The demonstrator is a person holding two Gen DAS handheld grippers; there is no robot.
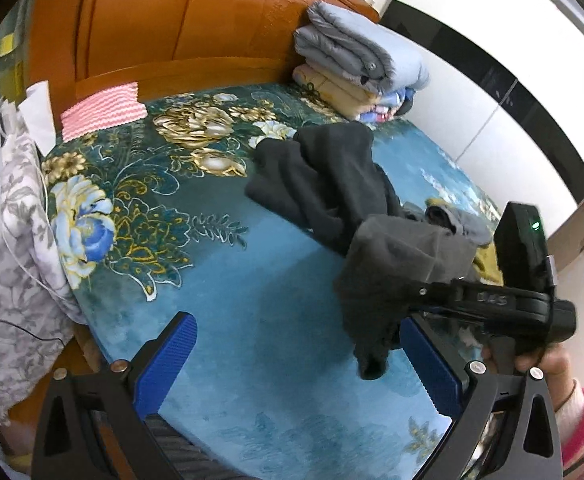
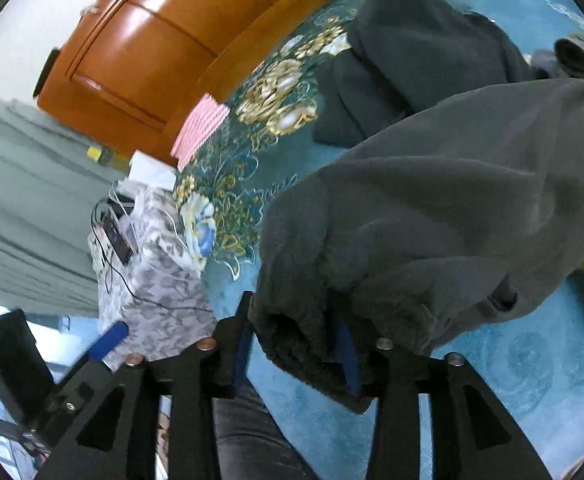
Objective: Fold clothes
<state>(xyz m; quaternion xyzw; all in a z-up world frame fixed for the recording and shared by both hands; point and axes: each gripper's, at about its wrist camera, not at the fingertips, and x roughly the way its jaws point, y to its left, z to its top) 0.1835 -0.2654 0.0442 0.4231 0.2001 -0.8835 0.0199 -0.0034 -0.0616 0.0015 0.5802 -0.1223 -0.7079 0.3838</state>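
Observation:
A grey fleece garment (image 1: 407,256) hangs bunched over the blue floral bedspread (image 1: 232,280). My right gripper (image 1: 431,296) grips it from the right, with a person's hand (image 1: 547,364) on the handle. In the right wrist view, a thick fold of the grey garment (image 2: 431,200) fills the gap of the right gripper (image 2: 295,344), touching both blue pads. My left gripper (image 1: 295,322) is open and holds nothing, low over the bedspread, left of the hanging cloth. Farther back lies a dark folded garment (image 1: 323,172).
Folded quilts (image 1: 351,52) are stacked against the wooden headboard (image 1: 152,20). A pink towel (image 1: 102,110) lies at the head of the bed. Floral bedding with cables (image 1: 8,240) is heaped off the left edge. More grey clothing (image 1: 451,220) lies behind the held piece.

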